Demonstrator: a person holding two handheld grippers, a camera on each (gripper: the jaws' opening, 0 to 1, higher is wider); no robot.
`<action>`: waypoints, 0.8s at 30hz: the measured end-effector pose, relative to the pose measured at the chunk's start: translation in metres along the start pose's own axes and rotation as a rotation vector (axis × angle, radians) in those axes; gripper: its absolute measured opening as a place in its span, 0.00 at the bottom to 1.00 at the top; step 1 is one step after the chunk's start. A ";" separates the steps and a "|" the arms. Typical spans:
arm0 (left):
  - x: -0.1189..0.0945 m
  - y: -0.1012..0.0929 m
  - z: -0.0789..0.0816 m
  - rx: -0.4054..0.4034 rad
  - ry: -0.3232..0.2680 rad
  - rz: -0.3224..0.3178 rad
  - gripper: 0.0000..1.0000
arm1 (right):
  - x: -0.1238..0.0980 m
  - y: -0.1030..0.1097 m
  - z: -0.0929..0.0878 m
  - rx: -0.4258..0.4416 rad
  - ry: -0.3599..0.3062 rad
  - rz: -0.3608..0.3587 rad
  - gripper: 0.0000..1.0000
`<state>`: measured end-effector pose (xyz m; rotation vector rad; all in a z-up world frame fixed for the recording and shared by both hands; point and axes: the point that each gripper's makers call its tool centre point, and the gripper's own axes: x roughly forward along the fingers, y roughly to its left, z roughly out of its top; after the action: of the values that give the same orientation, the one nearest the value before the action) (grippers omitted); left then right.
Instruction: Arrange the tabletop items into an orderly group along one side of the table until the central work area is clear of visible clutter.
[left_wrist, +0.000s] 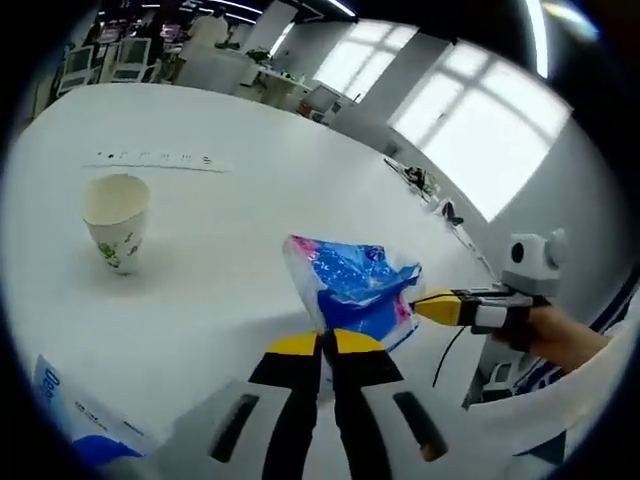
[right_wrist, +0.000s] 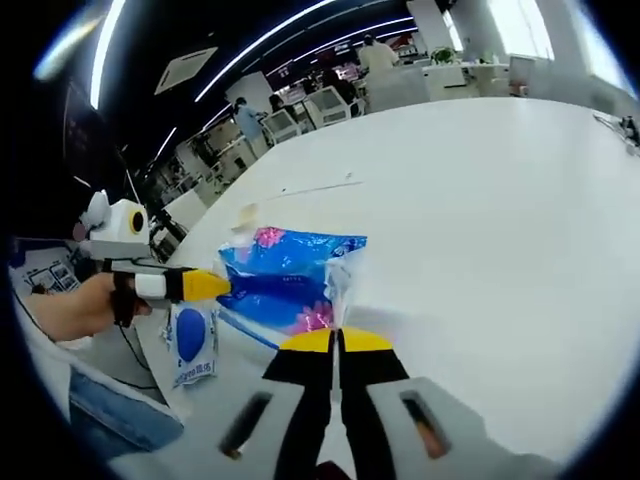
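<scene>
A blue and white plastic bag (left_wrist: 350, 285) with pink print is held up just above the white table (left_wrist: 230, 200). My left gripper (left_wrist: 325, 343) is shut on its near edge. My right gripper (left_wrist: 425, 305) comes in from the right, pinching the bag's other side. In the right gripper view, the bag (right_wrist: 285, 280) hangs between my right gripper (right_wrist: 337, 340), shut on its near edge, and my left gripper (right_wrist: 215, 286), which a hand holds at the left. A paper cup (left_wrist: 115, 225) stands upright on the table to the left.
A flat blue and white packet (left_wrist: 70, 415) lies at the table's near edge, seen also as the packet (right_wrist: 190, 345) below the bag. A white power strip (left_wrist: 160, 158) lies farther back. Desks, chairs and people stand beyond the table.
</scene>
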<state>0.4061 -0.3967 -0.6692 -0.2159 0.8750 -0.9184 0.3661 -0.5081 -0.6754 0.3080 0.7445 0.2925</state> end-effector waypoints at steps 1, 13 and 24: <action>0.004 -0.002 0.001 0.014 0.007 -0.003 0.01 | -0.001 -0.006 0.003 -0.006 -0.006 -0.009 0.00; 0.053 -0.014 0.024 0.092 0.071 -0.031 0.02 | 0.006 -0.057 0.032 0.004 -0.042 -0.089 0.00; 0.089 -0.006 0.049 0.107 0.109 -0.019 0.02 | 0.031 -0.093 0.054 0.016 -0.042 -0.121 0.00</action>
<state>0.4661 -0.4781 -0.6850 -0.0824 0.9223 -0.9994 0.4392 -0.5912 -0.6918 0.2826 0.7213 0.1651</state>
